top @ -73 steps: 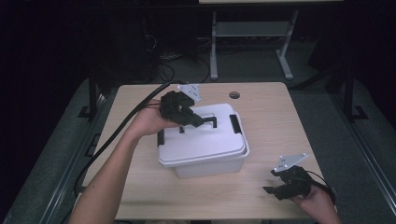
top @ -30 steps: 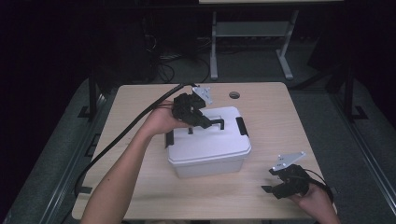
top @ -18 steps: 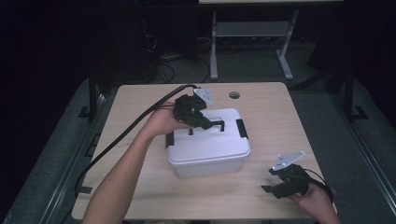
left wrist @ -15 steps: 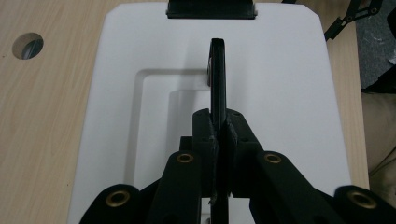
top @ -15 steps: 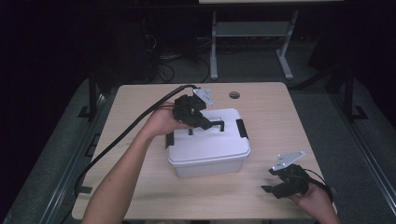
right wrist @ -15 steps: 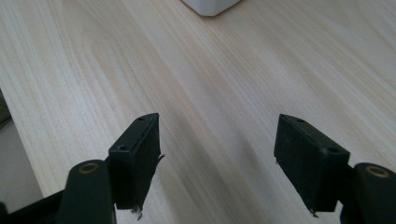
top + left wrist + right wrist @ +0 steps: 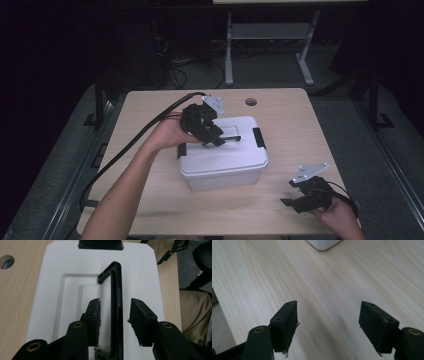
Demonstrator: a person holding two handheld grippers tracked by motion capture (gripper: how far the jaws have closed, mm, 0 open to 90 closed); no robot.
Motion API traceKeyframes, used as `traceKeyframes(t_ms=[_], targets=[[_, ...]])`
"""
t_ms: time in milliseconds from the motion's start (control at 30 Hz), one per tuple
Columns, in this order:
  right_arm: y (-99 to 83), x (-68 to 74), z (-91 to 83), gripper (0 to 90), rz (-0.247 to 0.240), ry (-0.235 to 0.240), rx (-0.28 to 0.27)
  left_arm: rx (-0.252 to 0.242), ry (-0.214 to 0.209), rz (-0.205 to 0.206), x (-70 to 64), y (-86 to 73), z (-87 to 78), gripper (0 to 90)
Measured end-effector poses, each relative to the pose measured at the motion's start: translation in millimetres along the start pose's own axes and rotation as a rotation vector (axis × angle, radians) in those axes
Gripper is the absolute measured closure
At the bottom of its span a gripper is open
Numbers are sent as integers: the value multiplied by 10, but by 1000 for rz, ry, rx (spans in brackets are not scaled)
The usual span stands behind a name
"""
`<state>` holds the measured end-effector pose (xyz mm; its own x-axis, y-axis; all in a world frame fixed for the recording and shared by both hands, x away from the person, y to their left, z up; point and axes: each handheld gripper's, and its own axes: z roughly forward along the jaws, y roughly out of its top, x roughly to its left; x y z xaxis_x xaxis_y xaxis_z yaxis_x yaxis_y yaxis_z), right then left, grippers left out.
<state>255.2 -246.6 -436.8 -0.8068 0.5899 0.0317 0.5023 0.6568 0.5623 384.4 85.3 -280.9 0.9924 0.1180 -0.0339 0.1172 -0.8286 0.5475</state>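
The white lidded box [image 7: 223, 154] sat near the middle of the wooden table [image 7: 320, 135], its black handle [image 7: 115, 310] lying along the recessed lid with a black latch [image 7: 258, 137] on the right end and another on the left. The left gripper [image 7: 212, 136] was down on the lid, and the left gripper view made plain what the high view could not: the jaws stood apart, one on each side of the handle bar, not pressed against it, with a sliver of white lid visible between bar and pads on both sides. That same view also caught the far latch [image 7: 100, 244] at the top edge of the lid and the round cable hole [image 7: 6, 261] in the table off to one side. From above, the hole [image 7: 251, 102] lay just beyond the box toward the far edge. The right gripper [image 7: 295, 200] rested low near the table's near right corner, well apart from the box; its own view showed the jaws spread wide over bare wood grain, holding nothing, with a corner of the box [image 7: 323, 244] just poking in at the top. Open tabletop lay to the right of the box and in front of it, while the left side was crossed by the person's forearm [image 7: 131, 186] and the trailing cable [image 7: 131, 145]
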Motion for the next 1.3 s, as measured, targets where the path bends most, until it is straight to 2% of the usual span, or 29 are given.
traceKeyframes(t_ms=[200, 333, 633, 900, 1000, 1300], targets=[[16, -2, 26, 305, -12, 1, 6, -9, -1, -11, -35, -56, -65, 561], [38, 0, 45, 305, -15, 3, 10, -3, 18, -11, -63, -62, -106, 490], [62, 6, 51, 303, -18, 3, 16, -4, 34, -12, -109, -101, -178, 468], [54, -5, 53, 303, -13, 1, 18, -6, 55, -38, -118, -195, -255, 439], [57, -3, 57, 303, -15, 2, 24, -16, 60, -33, -122, -216, -288, 435], [59, 2, 67, 302, -16, -2, 27, -19, 78, -54, -145, -331, -383, 420]])
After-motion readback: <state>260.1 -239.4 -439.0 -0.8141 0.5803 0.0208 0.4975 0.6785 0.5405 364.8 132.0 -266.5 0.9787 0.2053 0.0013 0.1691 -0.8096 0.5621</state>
